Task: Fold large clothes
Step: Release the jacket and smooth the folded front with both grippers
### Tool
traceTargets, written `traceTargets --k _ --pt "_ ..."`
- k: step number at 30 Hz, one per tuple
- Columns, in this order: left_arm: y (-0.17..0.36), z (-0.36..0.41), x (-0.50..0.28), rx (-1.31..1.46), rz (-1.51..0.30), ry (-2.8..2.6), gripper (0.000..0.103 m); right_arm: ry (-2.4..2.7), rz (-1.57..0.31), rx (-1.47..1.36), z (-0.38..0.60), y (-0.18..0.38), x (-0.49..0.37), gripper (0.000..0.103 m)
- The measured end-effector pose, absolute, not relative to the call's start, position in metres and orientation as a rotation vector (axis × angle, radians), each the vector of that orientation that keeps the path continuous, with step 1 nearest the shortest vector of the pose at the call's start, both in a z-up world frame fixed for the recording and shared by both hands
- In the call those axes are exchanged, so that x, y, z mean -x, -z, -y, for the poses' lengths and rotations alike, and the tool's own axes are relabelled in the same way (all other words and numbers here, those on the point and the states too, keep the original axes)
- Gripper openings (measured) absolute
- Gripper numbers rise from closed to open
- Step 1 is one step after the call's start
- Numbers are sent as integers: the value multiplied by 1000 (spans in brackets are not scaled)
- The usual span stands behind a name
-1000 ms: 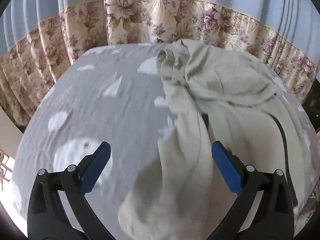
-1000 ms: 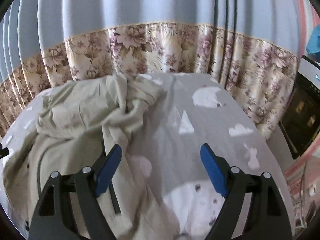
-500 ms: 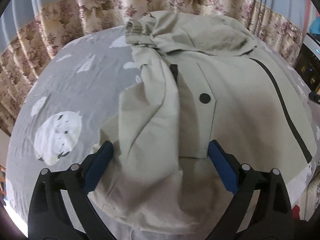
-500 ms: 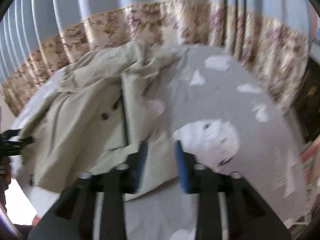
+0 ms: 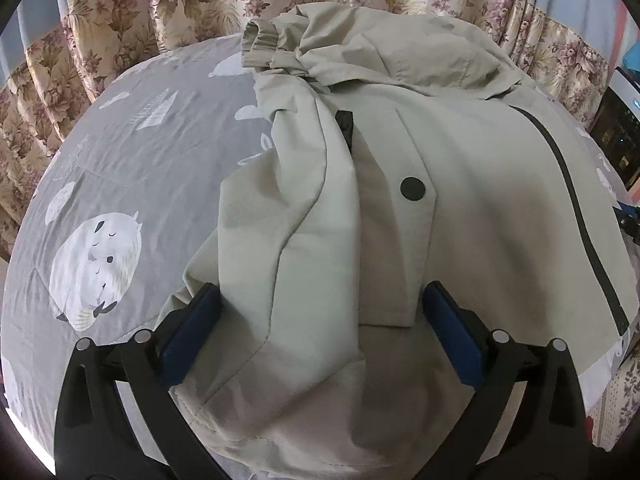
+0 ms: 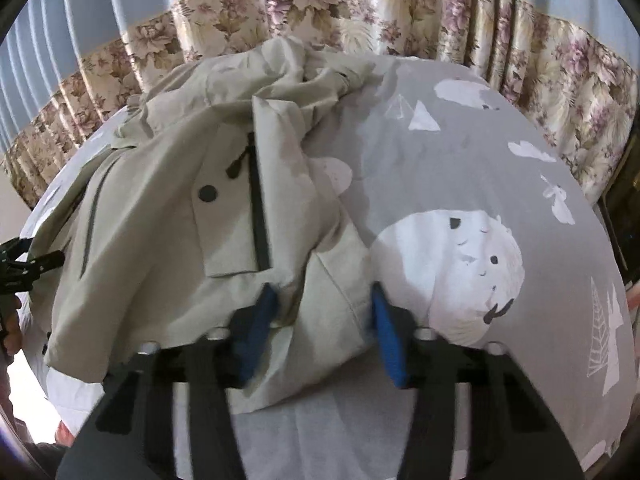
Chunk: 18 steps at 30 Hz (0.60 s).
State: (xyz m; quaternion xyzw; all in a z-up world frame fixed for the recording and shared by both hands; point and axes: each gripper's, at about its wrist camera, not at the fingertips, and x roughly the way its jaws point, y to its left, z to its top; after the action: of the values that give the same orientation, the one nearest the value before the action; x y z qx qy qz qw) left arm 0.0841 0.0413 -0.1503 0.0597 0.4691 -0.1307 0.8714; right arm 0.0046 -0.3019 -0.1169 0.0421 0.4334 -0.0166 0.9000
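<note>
A beige jacket (image 5: 480, 184) with a black zip and a dark snap lies spread on the bed, hem toward me. My left gripper (image 5: 320, 290) stands wide open low over the hem on the left side, both blue pads (image 5: 192, 332) outside a fold of cloth. In the right wrist view the jacket (image 6: 160, 240) fills the left half. My right gripper (image 6: 322, 292) straddles the bunched hem corner and its jaws are closing, with cloth between the pads (image 6: 256, 328) but no clear pinch. The left gripper (image 6: 24, 264) shows at that view's left edge.
The bed carries a grey sheet (image 5: 120, 160) printed with white animals and trees, bare to the right of the jacket (image 6: 460, 160). Floral curtains (image 6: 360, 12) hang behind it. A dark appliance (image 5: 616, 132) stands past the bed's right side.
Both grippers have come down and tilted toward the jacket's near hem. The right jaws are narrower than a second ago and now have cloth between them. The left jaws stay wide.
</note>
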Motion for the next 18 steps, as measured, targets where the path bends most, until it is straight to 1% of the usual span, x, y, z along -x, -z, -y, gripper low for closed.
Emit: traceTargets --k 2,4,5,8,10,12,13,15,18 --pt "149 -43 -83 -116 -972 281 96 35 -903 -69 301 118 -6 44" --pt "148 -45 -83 -115 -971 281 95 30 -893 -78 302 119 -7 51" --pt "148 -45 -83 -115 -974 280 95 29 -889 -88 302 120 -7 53" --pt "148 -42 -82 -141 -978 257 96 9 -874 -134 304 124 -10 64" --pt "148 -41 -82 -150 -983 235 96 2 -903 -95 297 125 -14 73" --pt "148 -41 -83 -143 -994 220 96 15 -937 -44 289 126 -20 78" --pt "148 -41 -83 -136 -1002 213 96 23 -946 -35 287 126 -22 80" --pt "148 -41 -84 -130 -1012 206 96 27 -950 -53 289 125 -25 80" --pt "148 -40 -84 -137 -1016 198 96 28 -928 -69 293 125 -25 78"
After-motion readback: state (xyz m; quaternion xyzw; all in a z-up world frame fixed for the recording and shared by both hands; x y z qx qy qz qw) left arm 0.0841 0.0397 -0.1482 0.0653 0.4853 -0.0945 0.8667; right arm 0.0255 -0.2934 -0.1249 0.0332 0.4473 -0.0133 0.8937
